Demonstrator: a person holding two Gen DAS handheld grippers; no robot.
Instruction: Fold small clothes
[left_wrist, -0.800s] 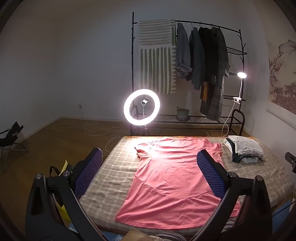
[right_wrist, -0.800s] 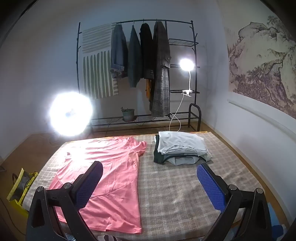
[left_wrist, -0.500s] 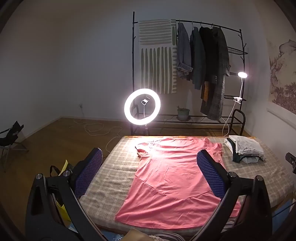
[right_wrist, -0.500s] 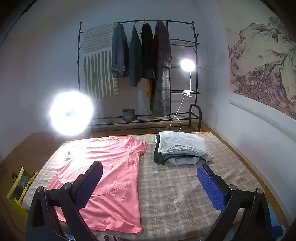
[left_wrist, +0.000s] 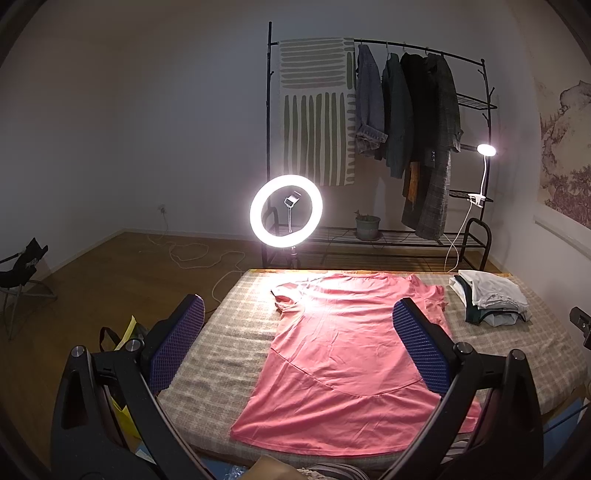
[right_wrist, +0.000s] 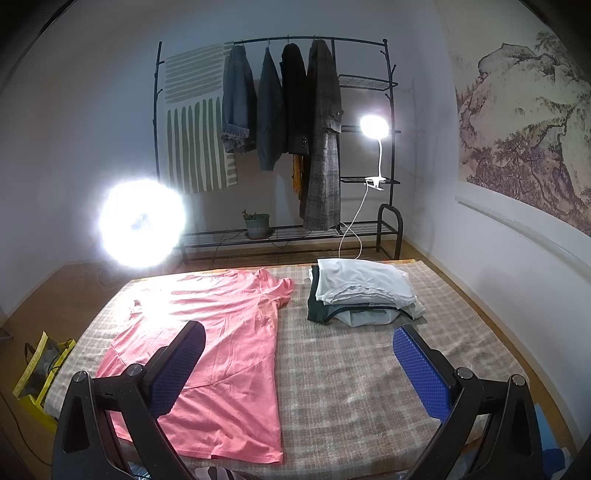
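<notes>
- Containers: yellow bag (right_wrist: 38, 373) on floor off the table's left edge; contents too dark to tell. Potted plant (left_wrist: 367, 226) on bottom shelf of clothes rack (left_wrist: 380, 147); pot holds a small green plant.
- Task item: pink t-shirt (left_wrist: 343, 362) lies flat on plaid-covered table (right_wrist: 354, 365), left half of the surface.
- Orientation: shirt's long axis runs front to back. Collar and sleeves at far edge toward ring light (left_wrist: 286, 210), hem at near edge toward me. Far-left sleeve looks rumpled; glare there, can't confirm.
- Folded clothes stack (right_wrist: 364, 291) sits far right on table, just beside shirt's right sleeve, not touching. White piece on top, dark ones under.
- My left gripper (left_wrist: 297, 345): jaws spread wide, nothing between them, held above near edge of table. Shirt lies ahead and below, centred in the gap; right pad overlaps shirt's right side in view, left pad over bare plaid. No contact.
- My right gripper (right_wrist: 299, 365): jaws spread wide, nothing held, above near edge. Bare plaid fills the gap; shirt lies ahead-left, behind left pad in view; stack ahead, well apart.
- Clip lamp (right_wrist: 373, 127) lit on rack's right side. Folding chair (left_wrist: 22, 266) far left on floor.
</notes>
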